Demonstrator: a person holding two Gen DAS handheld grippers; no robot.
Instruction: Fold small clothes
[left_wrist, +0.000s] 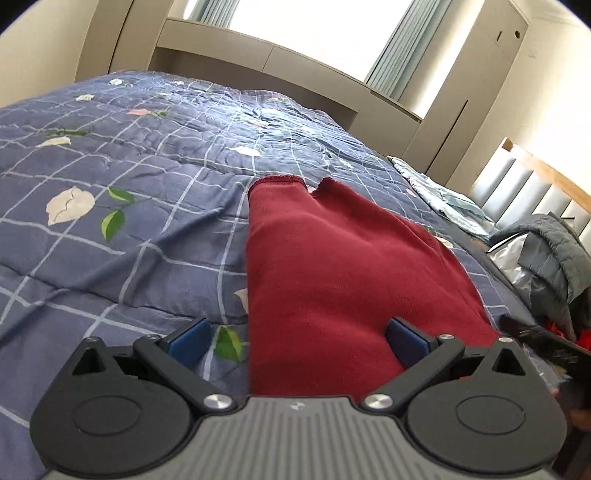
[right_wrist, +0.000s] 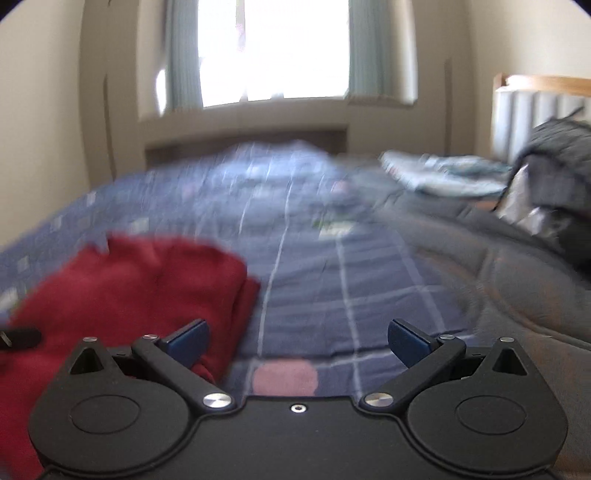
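Blue checked bed quilt (left_wrist: 122, 206) carries a red garment (left_wrist: 332, 266) at 12 o'clock, seemingly part-folded; both grippers' jaws gape wide, holding nothing.

A bed covered by a blue-grey checked quilt with pale flowers and green leaves (left_wrist: 129, 177) fills the room. Beyond its far edge, a bright window (right_wrist: 273, 51) with pale green curtains (right_wrist: 183, 55) sits above a low beige cabinet (left_wrist: 266, 62). Cream walls (right_wrist: 40, 110) flank it. At the right edge stands a wood-framed padded headboard (left_wrist: 532, 184).
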